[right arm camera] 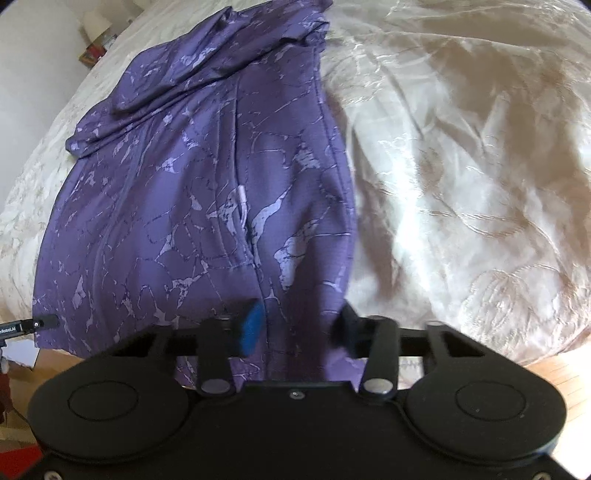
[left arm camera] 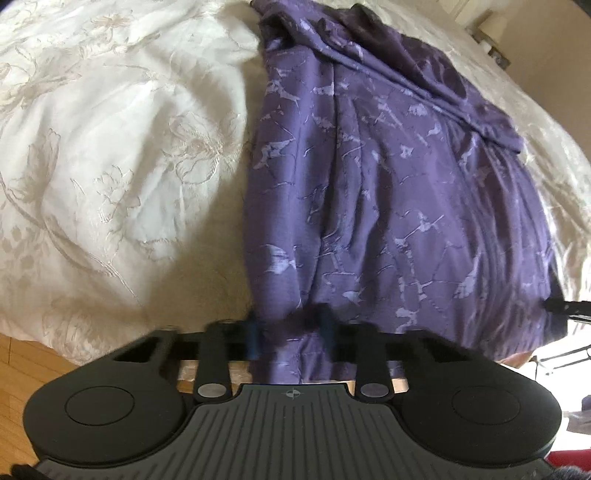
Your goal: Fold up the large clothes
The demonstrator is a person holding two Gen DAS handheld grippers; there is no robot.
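Both jaws gape astride the purple garment's near hem; its length runs away up the bed.

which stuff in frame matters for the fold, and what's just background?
Job:
- purple patterned garment, spread on the bed, near hem hanging over the edge
- left claw, open, astride the hem's left corner
- right claw, open, astride its right corner

Lying about:
- cream embroidered bedspread
- lamp and small boxes beyond the bed
- wooden floor
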